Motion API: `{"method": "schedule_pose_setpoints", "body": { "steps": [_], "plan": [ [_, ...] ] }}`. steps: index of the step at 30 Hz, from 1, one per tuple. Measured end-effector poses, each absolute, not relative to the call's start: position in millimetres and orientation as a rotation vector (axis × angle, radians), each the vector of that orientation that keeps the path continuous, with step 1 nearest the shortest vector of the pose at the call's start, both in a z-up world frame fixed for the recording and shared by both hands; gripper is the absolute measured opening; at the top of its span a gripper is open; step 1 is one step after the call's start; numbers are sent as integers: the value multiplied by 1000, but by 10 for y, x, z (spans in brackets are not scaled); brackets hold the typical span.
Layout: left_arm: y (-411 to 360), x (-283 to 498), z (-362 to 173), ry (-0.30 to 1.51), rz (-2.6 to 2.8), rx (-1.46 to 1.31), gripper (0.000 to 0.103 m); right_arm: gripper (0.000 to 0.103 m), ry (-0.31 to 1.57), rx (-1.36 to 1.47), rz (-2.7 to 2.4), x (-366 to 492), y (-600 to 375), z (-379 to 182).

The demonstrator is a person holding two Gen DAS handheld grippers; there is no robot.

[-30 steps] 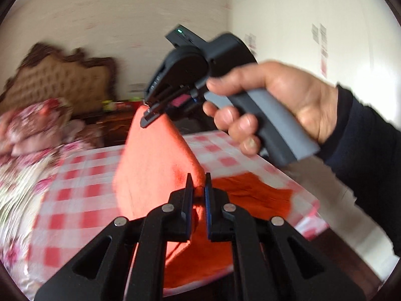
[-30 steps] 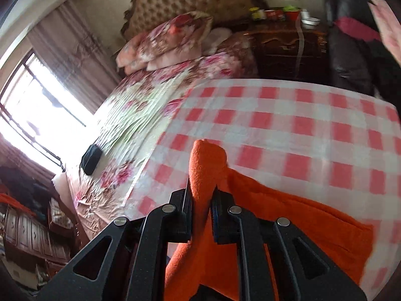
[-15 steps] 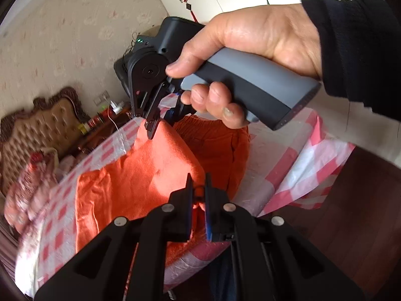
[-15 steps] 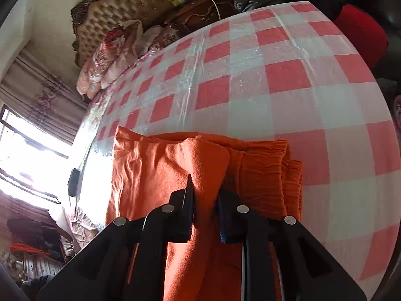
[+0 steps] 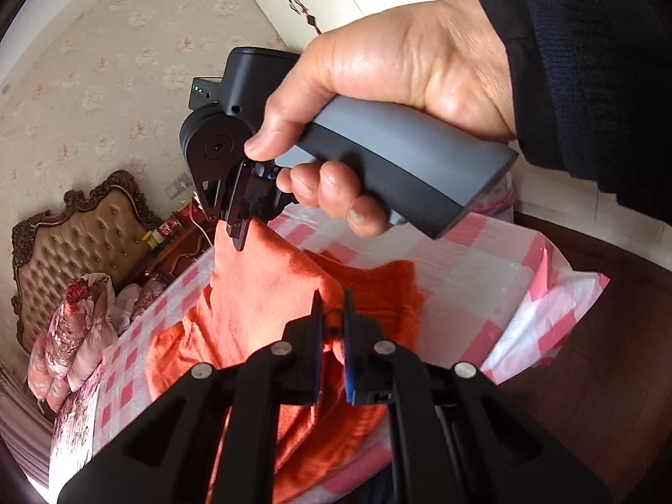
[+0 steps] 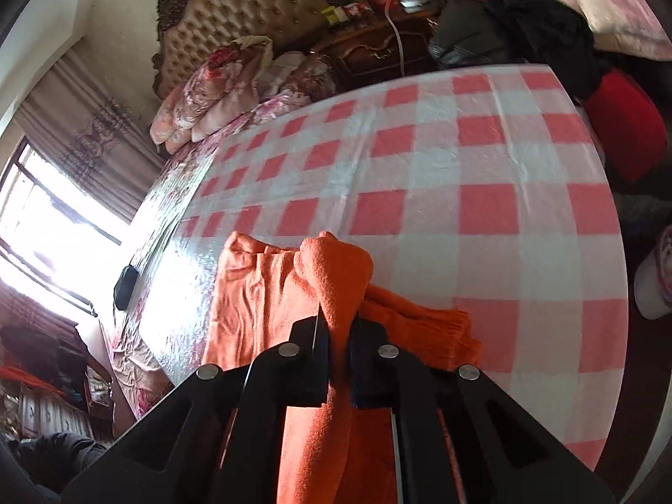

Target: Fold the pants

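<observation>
Checked table (image 6: 483,210) beside the bed (image 6: 235,80). Orange pants (image 5: 269,294) lie at its near edge, one end lifted. My left claw (image 5: 332,315) is clamped on the fabric; my right claw (image 6: 338,319) pinches another fold.

The left gripper (image 5: 332,315) has its jaws pressed nearly together, pinching orange cloth (image 5: 269,294). Ahead of it, the right hand (image 5: 378,96), in a dark sleeve, grips the right gripper (image 6: 338,327), whose jaws also clamp the cloth, pointing downward.
</observation>
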State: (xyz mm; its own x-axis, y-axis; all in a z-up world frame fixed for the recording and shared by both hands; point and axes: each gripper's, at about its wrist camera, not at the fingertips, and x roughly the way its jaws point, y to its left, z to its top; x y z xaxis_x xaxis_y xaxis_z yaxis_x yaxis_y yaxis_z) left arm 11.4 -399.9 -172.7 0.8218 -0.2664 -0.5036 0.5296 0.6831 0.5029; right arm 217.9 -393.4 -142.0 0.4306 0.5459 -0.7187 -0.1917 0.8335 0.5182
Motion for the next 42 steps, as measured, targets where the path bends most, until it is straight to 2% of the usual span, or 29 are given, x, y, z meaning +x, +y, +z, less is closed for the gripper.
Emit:
{"method": "schedule_pose_setpoints", "body": {
  "steps": [10,12,15,17,18,20,25,27,28,31,34,38,42],
  "plan": [
    [-4245,211,-1846,442,-473,659,8,7,1017,422,433,2170,-4211,-1715],
    [-4245,240,-1873,455,-507,641,11,8,1028,387,383,2188,-4232,-1798],
    [-4194,285,-1914,498,-598,574,26,12,1023,383,371,2155,-4265,-1895],
    [-4115,254,-1851,490,-658,535,57,17,999,402,359,2111,-4325,-1863],
    [-4054,249,-1801,488,-678,510,61,21,987,407,344,2086,-4358,-1830],
    [-3835,248,-1656,508,-711,441,62,26,951,397,254,1967,-4459,-1703],
    [-2702,416,-1370,639,-608,124,64,26,880,359,176,1393,-4436,-1475],
    [-2162,566,-1390,717,-499,-20,60,26,894,315,119,1151,-4341,-1526],
    [-1850,633,-1433,763,-450,-107,52,26,900,307,84,1033,-4321,-1579],
    [-1239,680,-1521,840,-402,-272,50,26,923,310,71,868,-4257,-1722],
    [-930,681,-1726,949,-443,-472,49,26,937,293,72,796,-4192,-1842],
    [-937,680,-1846,1026,-504,-527,50,25,985,409,54,823,-4341,-2057],
    [-1007,756,-2038,1082,-539,-601,50,23,987,341,38,825,-4253,-2022]
  ]
}}
